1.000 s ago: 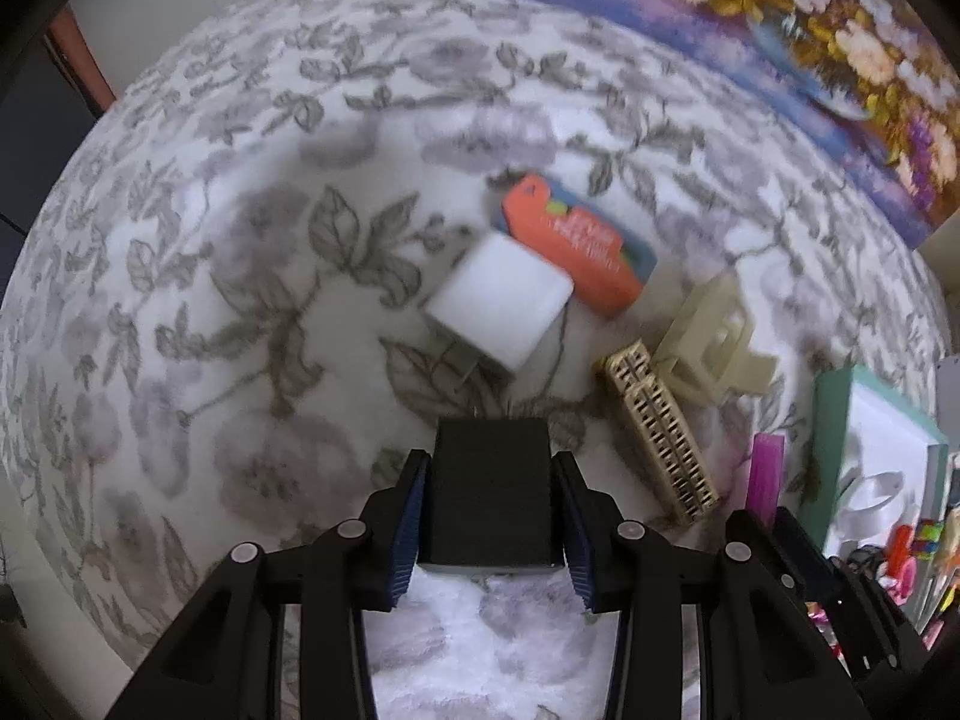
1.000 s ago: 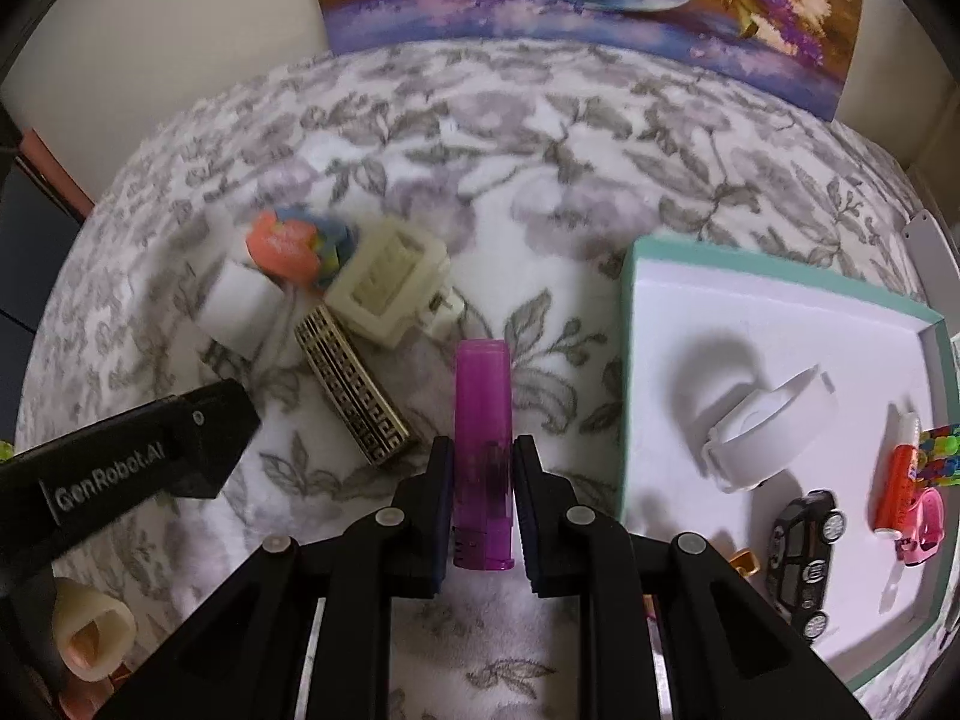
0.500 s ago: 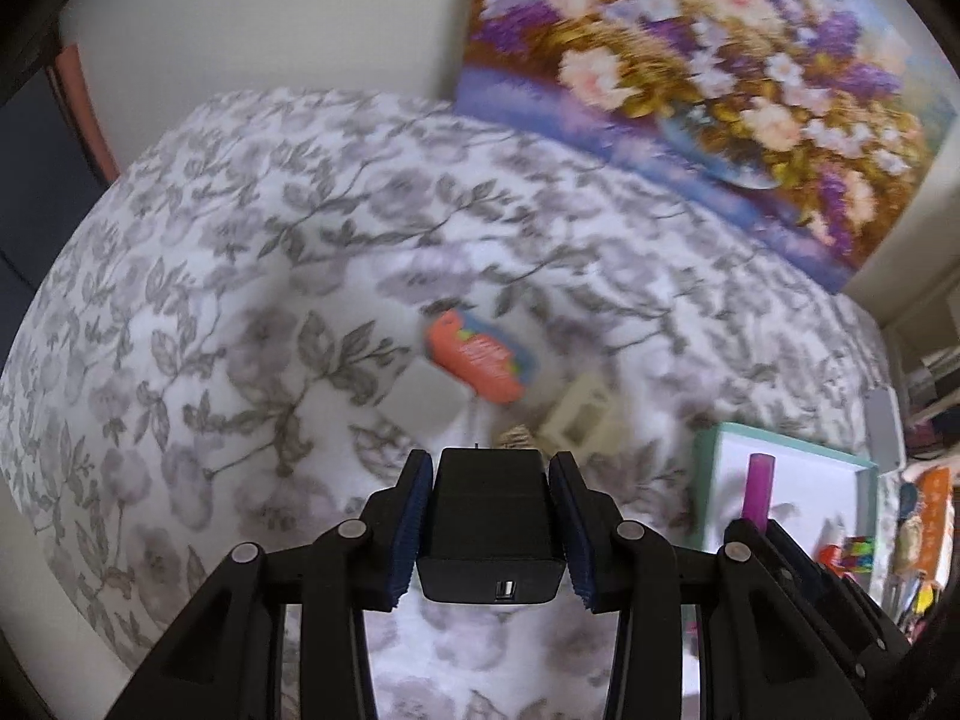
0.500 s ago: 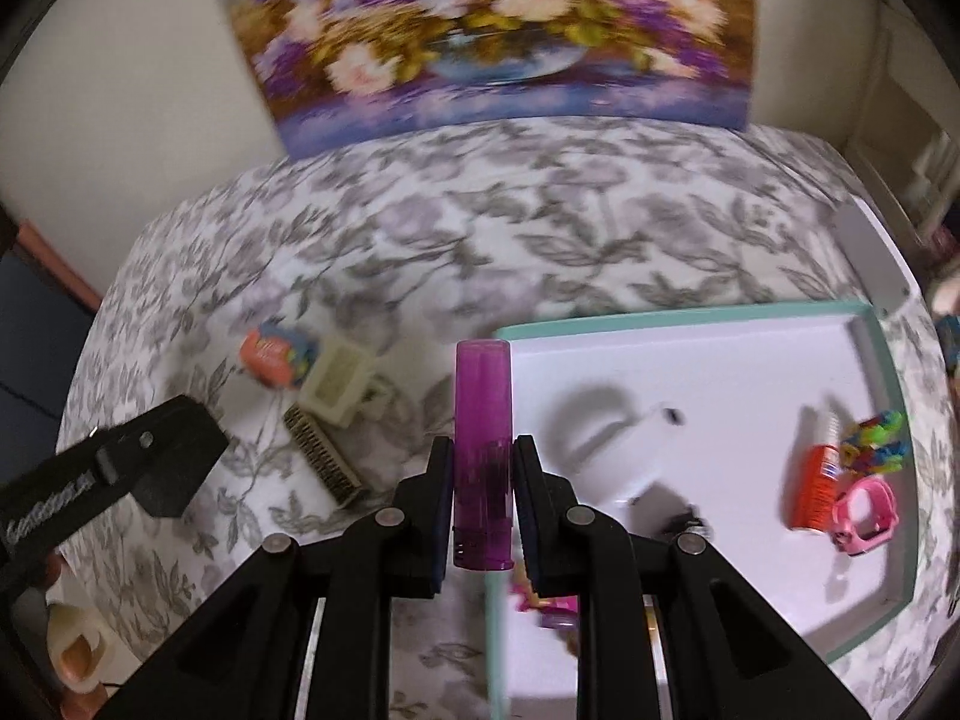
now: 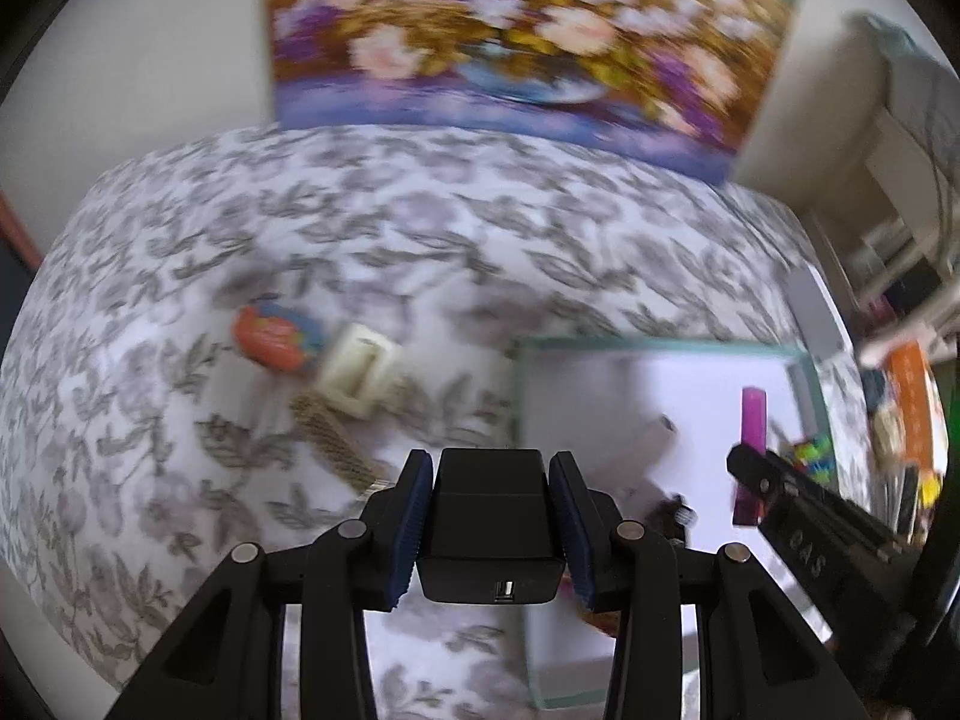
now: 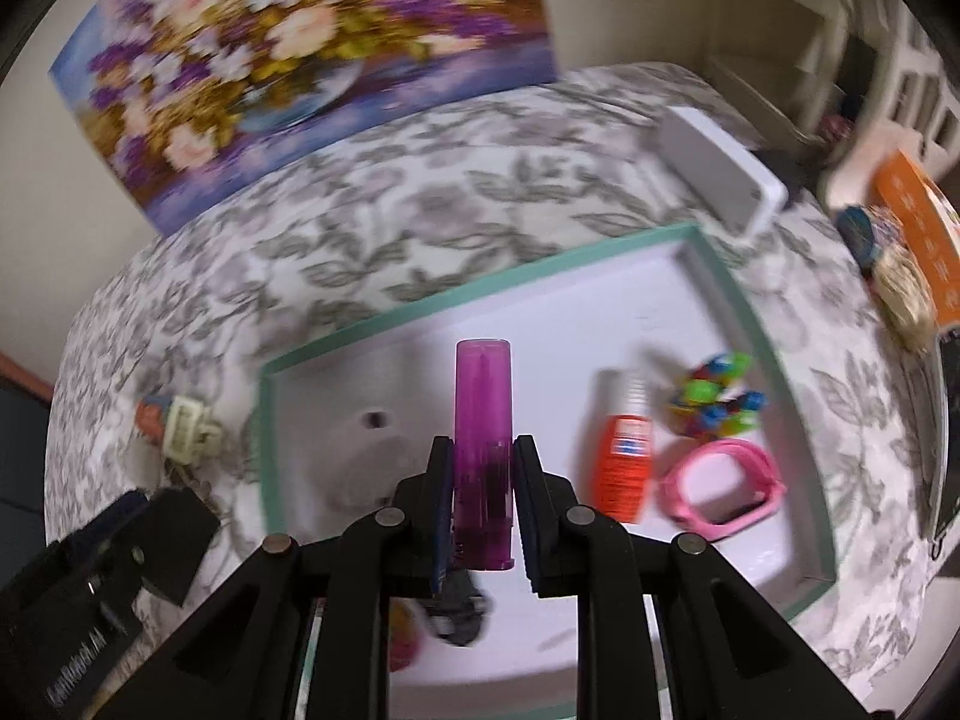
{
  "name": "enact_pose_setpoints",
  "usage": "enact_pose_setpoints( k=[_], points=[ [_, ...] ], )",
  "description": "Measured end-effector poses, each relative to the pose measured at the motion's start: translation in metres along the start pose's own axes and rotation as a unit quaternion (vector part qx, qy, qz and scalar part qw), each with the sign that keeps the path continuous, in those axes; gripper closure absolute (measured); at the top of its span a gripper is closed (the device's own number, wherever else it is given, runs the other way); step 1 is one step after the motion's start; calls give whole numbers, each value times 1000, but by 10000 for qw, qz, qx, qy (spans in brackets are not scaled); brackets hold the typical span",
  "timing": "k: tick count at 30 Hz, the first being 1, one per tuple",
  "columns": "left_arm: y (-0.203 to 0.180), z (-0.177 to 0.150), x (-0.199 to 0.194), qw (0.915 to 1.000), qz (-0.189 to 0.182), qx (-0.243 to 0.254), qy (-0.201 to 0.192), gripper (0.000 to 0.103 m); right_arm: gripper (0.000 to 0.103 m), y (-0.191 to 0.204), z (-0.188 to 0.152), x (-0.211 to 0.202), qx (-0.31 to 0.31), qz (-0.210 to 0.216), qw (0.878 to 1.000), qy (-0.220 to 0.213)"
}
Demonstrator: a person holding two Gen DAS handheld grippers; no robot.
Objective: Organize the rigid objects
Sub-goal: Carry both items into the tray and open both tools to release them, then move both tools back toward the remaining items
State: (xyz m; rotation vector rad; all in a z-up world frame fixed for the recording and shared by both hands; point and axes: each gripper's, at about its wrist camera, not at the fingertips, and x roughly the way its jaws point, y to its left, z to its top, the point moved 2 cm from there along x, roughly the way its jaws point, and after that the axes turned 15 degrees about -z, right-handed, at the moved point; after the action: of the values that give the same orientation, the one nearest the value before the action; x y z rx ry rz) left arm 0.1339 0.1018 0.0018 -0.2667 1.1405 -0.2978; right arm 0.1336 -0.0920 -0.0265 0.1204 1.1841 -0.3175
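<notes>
My left gripper (image 5: pixel 491 483) is shut on a black charger block (image 5: pixel 491 516), held above the floral cloth near the left edge of the teal-rimmed white tray (image 5: pixel 522 396). My right gripper (image 6: pixel 482 468) is shut on a purple lighter (image 6: pixel 483 420), held over the tray (image 6: pixel 480 288); that lighter (image 5: pixel 753 420) and gripper also show at the right of the left wrist view. Inside the tray lie an orange bottle (image 6: pixel 621 456), a pink watch band (image 6: pixel 726 489) and colourful beads (image 6: pixel 714 396). A dark toy car (image 6: pixel 459 612) sits under the right gripper.
On the cloth left of the tray lie an orange-and-blue case (image 5: pixel 276 336), a cream frame piece (image 5: pixel 360 375) and a gold patterned bar (image 5: pixel 333 450). A flower painting (image 6: pixel 300 60) leans on the wall behind. A white box (image 6: pixel 720 180), shelves and clutter stand at the right.
Both grippers have risen and swung right with their loads. The lighter now hangs over the tray's middle; the charger has come from above the loose objects to the tray's left edge.
</notes>
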Motion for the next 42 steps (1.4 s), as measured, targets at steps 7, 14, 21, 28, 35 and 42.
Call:
enact_pose_setpoints(
  k=[7, 14, 21, 28, 35, 42],
  points=[
    [-51, -15, 25, 9979, -197, 511, 350, 60, 82, -28, -1, 6, 136, -144, 9998, 38],
    [-67, -26, 48, 9959, -155, 637, 627, 60, 82, -24, -6, 14, 1, -171, 9998, 126],
    [-64, -30, 61, 9951, -99, 616, 763, 60, 82, -16, -10, 21, -97, -172, 9995, 251],
    [-62, -32, 65, 9948, -42, 616, 810, 60, 82, -17, -11, 23, -100, -154, 9992, 363],
    [-64, -28, 57, 9953, -66, 637, 731, 55, 82, -18, -7, 14, -48, -155, 9995, 275],
    [-58, -21, 45, 9967, -84, 527, 608, 44, 64, -19, -1, -4, 35, -135, 9999, 51]
  ],
)
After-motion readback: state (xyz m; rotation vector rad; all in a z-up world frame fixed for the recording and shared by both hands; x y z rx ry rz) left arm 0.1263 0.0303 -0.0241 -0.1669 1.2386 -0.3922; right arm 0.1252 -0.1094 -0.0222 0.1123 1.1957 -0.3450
